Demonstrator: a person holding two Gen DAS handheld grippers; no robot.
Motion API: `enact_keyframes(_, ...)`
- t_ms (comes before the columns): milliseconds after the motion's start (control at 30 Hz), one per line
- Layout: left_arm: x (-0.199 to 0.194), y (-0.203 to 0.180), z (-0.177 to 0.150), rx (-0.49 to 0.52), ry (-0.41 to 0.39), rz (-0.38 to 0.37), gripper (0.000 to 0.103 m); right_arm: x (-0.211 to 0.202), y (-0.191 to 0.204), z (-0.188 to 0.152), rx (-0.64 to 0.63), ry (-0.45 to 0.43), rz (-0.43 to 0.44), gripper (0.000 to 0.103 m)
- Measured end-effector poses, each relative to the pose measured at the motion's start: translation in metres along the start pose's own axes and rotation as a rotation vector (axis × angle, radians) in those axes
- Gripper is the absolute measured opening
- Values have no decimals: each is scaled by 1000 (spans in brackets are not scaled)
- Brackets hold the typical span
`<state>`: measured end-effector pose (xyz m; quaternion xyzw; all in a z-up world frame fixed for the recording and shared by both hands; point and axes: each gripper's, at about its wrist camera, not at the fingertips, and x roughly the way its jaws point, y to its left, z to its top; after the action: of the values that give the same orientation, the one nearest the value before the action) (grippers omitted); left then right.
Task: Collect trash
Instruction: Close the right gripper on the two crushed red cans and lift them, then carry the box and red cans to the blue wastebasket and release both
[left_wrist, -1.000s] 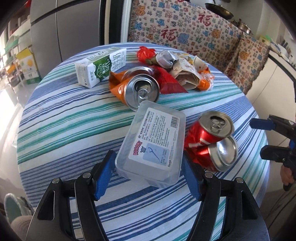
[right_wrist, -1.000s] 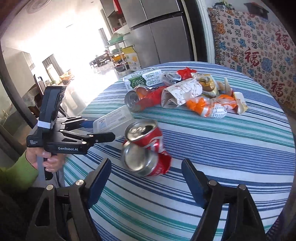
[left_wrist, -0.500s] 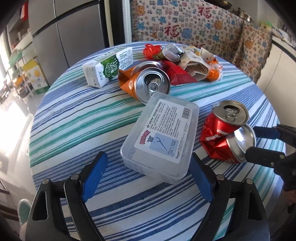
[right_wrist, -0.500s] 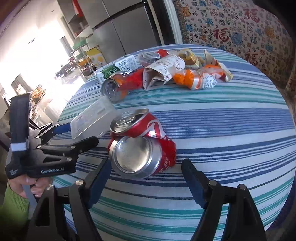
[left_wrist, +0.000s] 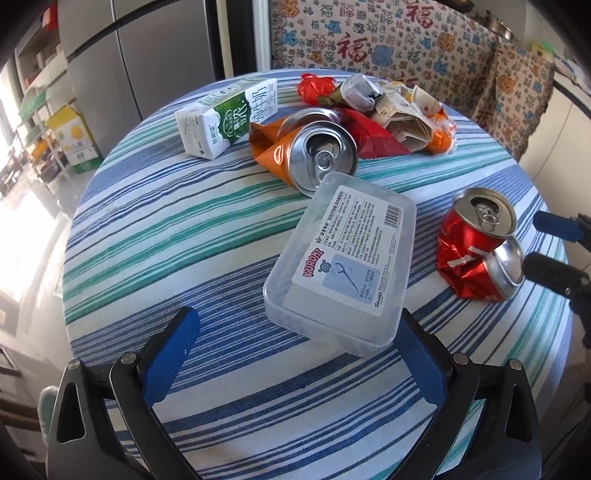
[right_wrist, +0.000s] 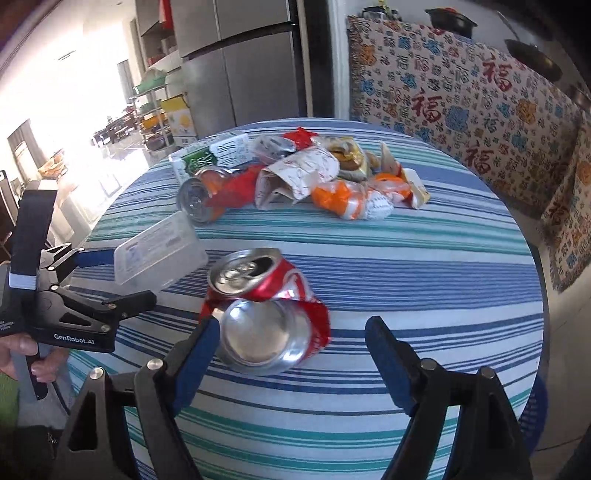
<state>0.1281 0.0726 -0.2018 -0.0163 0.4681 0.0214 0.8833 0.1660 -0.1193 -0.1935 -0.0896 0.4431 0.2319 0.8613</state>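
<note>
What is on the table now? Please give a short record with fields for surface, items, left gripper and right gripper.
surface: round table with striped cloth
items: clear plastic box; crushed red can; orange can; milk carton; wrapper pile
left gripper: left gripper open, box partly between its fingers
right gripper: right gripper open, red can in front of it

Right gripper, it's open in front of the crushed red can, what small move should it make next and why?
Probably ease the right gripper forward a little, then close. Its jaws are open and the crushed red can lies on the striped tablecloth, its silver end facing the camera, nearer the left finger than the right; centring it first should make the grip more secure.
</note>
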Motion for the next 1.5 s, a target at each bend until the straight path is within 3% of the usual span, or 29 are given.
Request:
enact_keyframes(100, -12, 7, 7, -33, -30, -75, 102, 7, -1, -3, 24, 48, 3, 83)
enact_keyframes(200, -17, 8, 13, -21, -48, -101, 102, 4, -7, -15, 94, 71, 38, 83)
enact_keyframes(400, -3, -3, 21, 35, -18, -107, 89, -3, -6, -5, 101, 0, 24, 83)
enact_keyframes(467, -2, -7, 22, 47, -21, -106, 88, 6, 4, 12, 38, -25, 32, 91)
enact_keyframes(600, 3, -12, 24, 64, -3, -117, 71, 36, 23, 22, -94, 36, 26, 97)
enact_keyframes(667, 2, -14, 24, 71, -8, -111, 70, 41, 27, 22, -131, 36, -14, 96)
enact_keyframes(733, 0, -15, 22, 86, -18, -103, 70, 38, 19, 22, -90, 37, 13, 79)
enact_keyframes(967, -13, -19, 20, 59, -35, -160, 69, -1, -1, 21, 1, -6, -11, 78)
enact_keyframes(1200, -29, -49, 30, 81, -75, -203, 67, -31, -35, 25, 90, -40, -40, 78)
enact_keyframes(1500, -6, -64, 13, 155, 55, -179, 68, -51, -60, 9, 119, -35, -64, 78)
